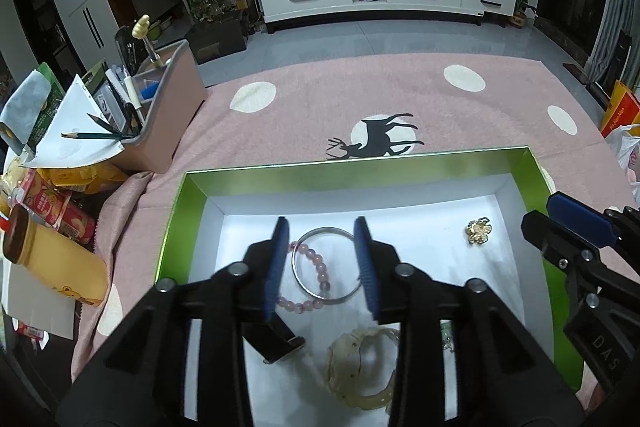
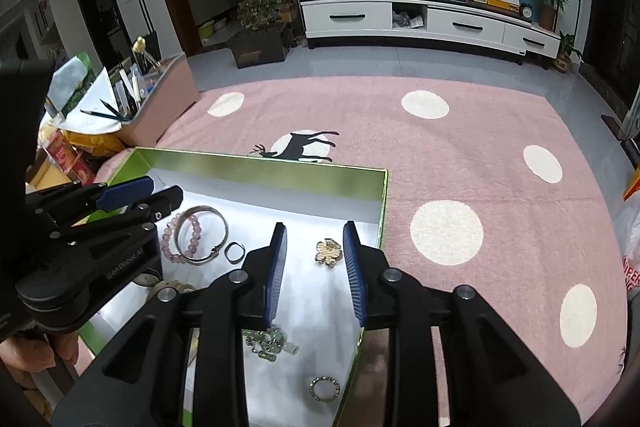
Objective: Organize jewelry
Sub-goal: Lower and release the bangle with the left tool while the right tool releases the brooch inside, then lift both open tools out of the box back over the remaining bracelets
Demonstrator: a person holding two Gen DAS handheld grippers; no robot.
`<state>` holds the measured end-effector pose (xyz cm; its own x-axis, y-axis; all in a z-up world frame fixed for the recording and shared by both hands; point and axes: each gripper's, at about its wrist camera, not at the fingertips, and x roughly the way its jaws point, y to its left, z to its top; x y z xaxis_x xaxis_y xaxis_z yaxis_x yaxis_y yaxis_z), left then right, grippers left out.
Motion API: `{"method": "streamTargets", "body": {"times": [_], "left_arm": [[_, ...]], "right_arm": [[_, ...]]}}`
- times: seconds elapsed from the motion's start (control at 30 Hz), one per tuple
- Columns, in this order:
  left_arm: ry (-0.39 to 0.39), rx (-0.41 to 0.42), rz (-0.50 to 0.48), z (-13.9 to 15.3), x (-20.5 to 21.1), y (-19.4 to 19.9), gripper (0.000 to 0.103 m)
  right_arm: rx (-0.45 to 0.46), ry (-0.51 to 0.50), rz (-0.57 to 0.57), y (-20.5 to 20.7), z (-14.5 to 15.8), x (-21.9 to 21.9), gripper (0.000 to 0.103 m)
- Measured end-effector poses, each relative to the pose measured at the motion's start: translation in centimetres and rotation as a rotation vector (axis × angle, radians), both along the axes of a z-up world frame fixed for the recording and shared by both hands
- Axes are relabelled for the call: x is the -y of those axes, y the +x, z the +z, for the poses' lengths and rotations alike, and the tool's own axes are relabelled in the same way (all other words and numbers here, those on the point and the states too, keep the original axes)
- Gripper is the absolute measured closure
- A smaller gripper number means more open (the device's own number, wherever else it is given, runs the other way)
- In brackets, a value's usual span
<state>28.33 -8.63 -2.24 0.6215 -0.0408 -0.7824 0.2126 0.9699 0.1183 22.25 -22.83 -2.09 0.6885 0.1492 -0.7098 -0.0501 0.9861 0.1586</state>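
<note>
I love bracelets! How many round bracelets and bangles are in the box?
2: a pink bead bracelet and a silver bangle, overlapping at the box's left. More may hide behind the grippers.

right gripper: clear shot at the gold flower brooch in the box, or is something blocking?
Probably yes. The right gripper is open and nothing is held, with the gold flower brooch lying alone on the white box floor just ahead between its fingers. The left gripper sits off over the bracelets.
</note>
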Motion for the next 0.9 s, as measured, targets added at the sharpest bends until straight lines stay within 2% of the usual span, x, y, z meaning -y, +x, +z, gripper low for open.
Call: {"method": "streamTargets", "body": {"times": [0.03,0.13,0.27,0.33,0.4,0.5,0.73,0.9], "left_arm": [[-0.001,0.003,0.0,0.2,0.0,-0.2,0.052],[0.005,0.011,0.001,0.7,-0.1,-0.9,0.043],[0.019,0.024,0.001,1.4,-0.1,-2.1,0.037],[0.019,0.033,0.003,1.9,-0.2,-2.7,0.028],[0.018,0.045,0.004,2.4,-0.3,-3.5,0.026],[0.023,0.056,0.007,3.1,-0.5,-4.6,0.017],[0.011,0.058,0.001,4.3,-1.3,-7.9,0.01],[-0.056,0.042,0.023,4.3,-3.4,-10.9,0.009]], "right_arm": [[0.006,0.004,-0.001,-0.3,0.2,0.0,0.072],[0.022,0.018,-0.001,-1.2,0.7,0.1,0.063],[0.042,0.025,-0.009,-2.7,1.3,0.0,0.054],[0.052,0.027,-0.012,-3.5,1.7,0.0,0.049],[0.063,0.028,-0.019,-4.2,2.1,0.1,0.041],[0.076,0.022,-0.033,-5.6,2.8,0.2,0.036],[0.095,-0.006,-0.041,-9.0,3.6,0.2,0.028],[0.097,0.018,-0.053,-12.6,2.9,0.6,0.028]]}}
